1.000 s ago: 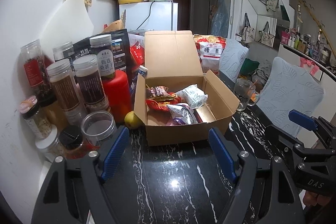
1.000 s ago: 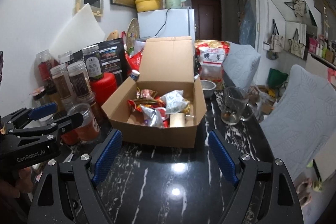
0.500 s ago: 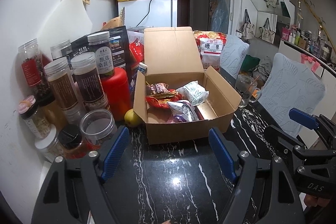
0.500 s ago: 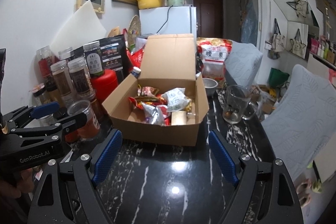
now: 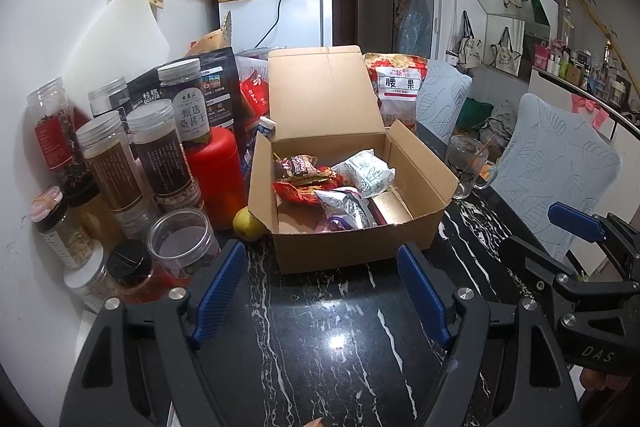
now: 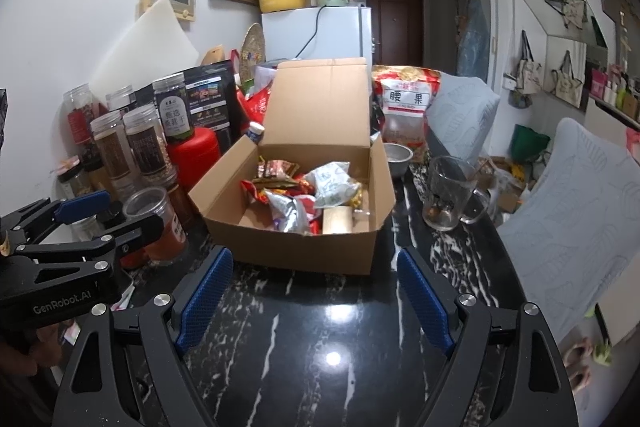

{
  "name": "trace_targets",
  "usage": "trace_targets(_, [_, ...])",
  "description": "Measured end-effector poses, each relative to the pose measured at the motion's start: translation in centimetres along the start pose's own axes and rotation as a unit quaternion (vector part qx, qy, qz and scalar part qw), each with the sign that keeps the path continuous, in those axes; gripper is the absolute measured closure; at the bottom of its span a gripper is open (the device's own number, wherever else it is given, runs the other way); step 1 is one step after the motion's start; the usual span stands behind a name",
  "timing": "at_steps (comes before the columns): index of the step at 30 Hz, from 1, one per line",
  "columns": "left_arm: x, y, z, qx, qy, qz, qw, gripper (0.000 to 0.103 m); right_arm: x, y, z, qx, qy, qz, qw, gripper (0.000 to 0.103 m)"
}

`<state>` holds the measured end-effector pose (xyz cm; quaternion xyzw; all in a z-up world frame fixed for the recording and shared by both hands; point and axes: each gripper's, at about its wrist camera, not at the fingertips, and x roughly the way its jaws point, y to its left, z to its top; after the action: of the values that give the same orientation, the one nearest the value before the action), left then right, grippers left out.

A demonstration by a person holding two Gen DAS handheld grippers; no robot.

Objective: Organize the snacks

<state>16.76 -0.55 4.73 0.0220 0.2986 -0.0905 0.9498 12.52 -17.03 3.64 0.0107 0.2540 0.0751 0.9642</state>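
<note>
Black marble with white veins is spreading out under both of your tongs, and the cardboard box (image 5: 352,211) is sitting on it straight ahead of you, lid flap standing up at the back. Your left gripper (image 5: 320,297) is hovering with its jaws wide apart and nothing between them; your right gripper (image 6: 312,301) is doing the same, wide and empty. The snack packets (image 5: 340,187) are lying heaped inside the box, toward its middle and far side, so the thing you are after is sitting forward and slightly down from both sets of fingers, beyond the box's near wall. Seen from the left wrist, the box is lying a little right of centre with its long side angling away to the right; from the right wrist it is lying a little left of centre. You are therefore flanking it, and neither hand looks clearly nearer. The jars (image 5: 160,163) and the red canister (image 5: 216,179) are crowding the box's left side, just beside your left gripper, while the glass mug (image 6: 448,195) is standing apart on the right. I am judging that any reach needs to be going over the front wall, not around it.
</note>
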Motion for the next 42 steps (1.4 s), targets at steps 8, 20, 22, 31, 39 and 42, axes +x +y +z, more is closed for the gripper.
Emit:
trace_targets(8, [0.11,-0.13,0.01,0.0,-0.001,0.0,1.0,0.025,0.05,-0.07,-0.04,0.0,0.001,-0.001,1.0,0.018])
trace_targets(20, [0.28,-0.14,0.07,0.001,0.004,-0.005,1.0,0.025,0.14,-0.3,-0.15,0.003,0.003,-0.004,1.0,0.018])
trace_targets(22, [0.28,-0.2,0.04,0.002,0.004,-0.005,1.0,0.025,0.12,-0.37,-0.2,0.001,0.002,-0.005,1.0,0.018])
trace_targets(31, [0.28,-0.28,0.04,0.005,0.004,-0.006,1.0,0.025,0.01,-0.6,-0.24,0.0,0.002,-0.009,1.0,0.018])
trace_targets(39, [0.28,-0.33,-0.02,0.009,0.007,-0.013,0.9998,0.025,0.0,-0.53,-0.21,0.0,0.002,-0.009,1.0,0.018])
trace_targets(42, [0.19,-0.31,-0.07,0.009,0.008,-0.018,0.9998,0.025,0.02,-0.44,-0.16,0.0,0.003,-0.01,1.0,0.018])
